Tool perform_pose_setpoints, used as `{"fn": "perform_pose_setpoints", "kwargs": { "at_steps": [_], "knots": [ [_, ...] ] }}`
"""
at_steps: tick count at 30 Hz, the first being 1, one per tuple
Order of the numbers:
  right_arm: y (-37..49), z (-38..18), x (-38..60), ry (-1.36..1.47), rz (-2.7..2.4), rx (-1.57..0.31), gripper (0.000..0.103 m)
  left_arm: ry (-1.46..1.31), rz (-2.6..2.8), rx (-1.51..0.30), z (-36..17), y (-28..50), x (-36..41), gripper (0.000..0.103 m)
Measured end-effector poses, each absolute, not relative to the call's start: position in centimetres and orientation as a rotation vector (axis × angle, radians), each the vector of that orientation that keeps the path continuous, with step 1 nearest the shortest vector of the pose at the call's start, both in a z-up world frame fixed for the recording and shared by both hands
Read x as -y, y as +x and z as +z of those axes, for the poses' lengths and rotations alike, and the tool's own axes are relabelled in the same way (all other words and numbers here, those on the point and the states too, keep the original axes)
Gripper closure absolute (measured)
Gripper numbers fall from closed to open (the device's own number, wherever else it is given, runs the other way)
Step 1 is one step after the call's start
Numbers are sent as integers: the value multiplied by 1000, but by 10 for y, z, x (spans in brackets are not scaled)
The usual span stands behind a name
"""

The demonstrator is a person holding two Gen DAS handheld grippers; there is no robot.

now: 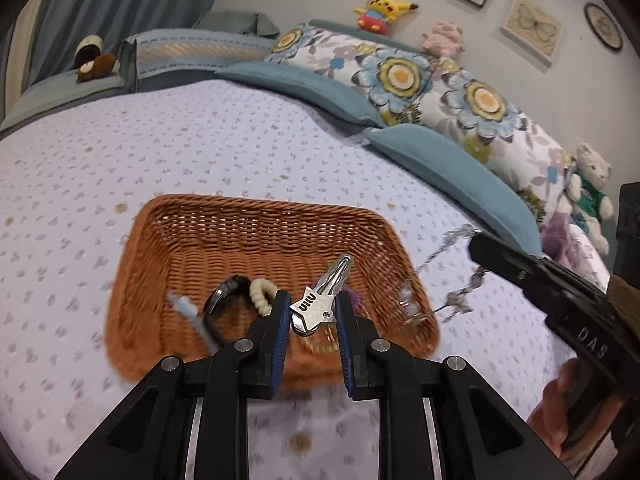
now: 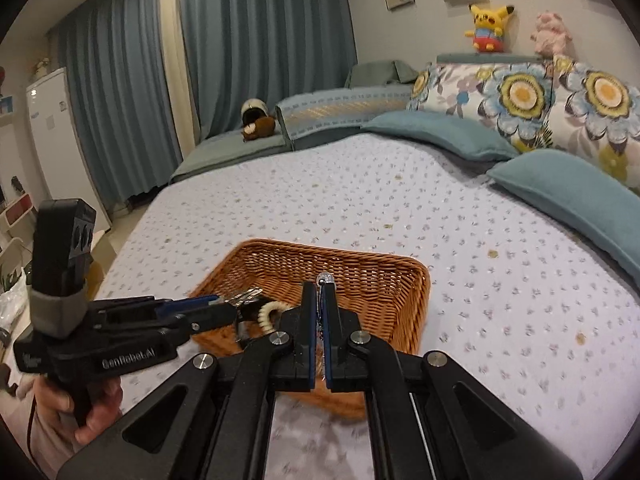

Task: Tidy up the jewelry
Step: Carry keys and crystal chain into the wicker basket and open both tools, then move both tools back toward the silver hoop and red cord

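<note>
A brown wicker basket (image 1: 256, 220) sits on the bed; it also shows in the right wrist view (image 2: 384, 280). My left gripper (image 1: 312, 312) is shut on a silver bunch of keys (image 1: 316, 304) and holds it over the basket's near side. Inside the basket lie a black bracelet (image 1: 218, 300), a cream beaded loop (image 1: 262, 294) and a grey stick (image 1: 188, 308). My right gripper (image 2: 320, 300) is shut on a beaded crystal chain (image 2: 323, 280), which dangles over the basket's right rim in the left wrist view (image 1: 452, 300).
The bed has a pale dotted cover (image 1: 240, 140). Teal cushions (image 1: 452, 176) and floral pillows (image 1: 440, 88) lie at the far right. Plush toys (image 1: 382, 10) sit on the headboard. A white fridge (image 2: 52, 140) and blue curtains (image 2: 248, 40) stand beyond the bed.
</note>
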State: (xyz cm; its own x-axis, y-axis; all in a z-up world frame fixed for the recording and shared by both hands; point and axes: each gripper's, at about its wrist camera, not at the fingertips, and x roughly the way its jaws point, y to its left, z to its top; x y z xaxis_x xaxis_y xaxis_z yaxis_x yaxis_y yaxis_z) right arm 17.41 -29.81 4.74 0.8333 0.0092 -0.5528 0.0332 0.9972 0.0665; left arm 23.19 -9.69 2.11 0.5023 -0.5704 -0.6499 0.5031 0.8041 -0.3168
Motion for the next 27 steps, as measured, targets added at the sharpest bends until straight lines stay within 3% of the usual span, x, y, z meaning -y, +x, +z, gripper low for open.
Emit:
{"fn": "perform_pose_setpoints", "kwargs": {
  "at_steps": [16,17,19,20,24,27],
  "knots": [
    [215,-21,334,166,-2,-720,99,-38,-623,-921,-32,265,147,80],
    [214,-20,336,179,8,-721,98,-41,-623,-923,-32,264,147,77],
    [209,-17,339,197,28,-722,95,-50,-640,-915,-27,260,144,56],
    [207,-14,339,195,29,-721,94,-48,-636,-897,-22,256,141,54],
    [184,5,330,170,36,-691,74,-50,-653,-841,8,235,124,53],
    [162,23,320,169,53,-666,72,-57,-666,-799,36,212,107,52]
  ]
}}
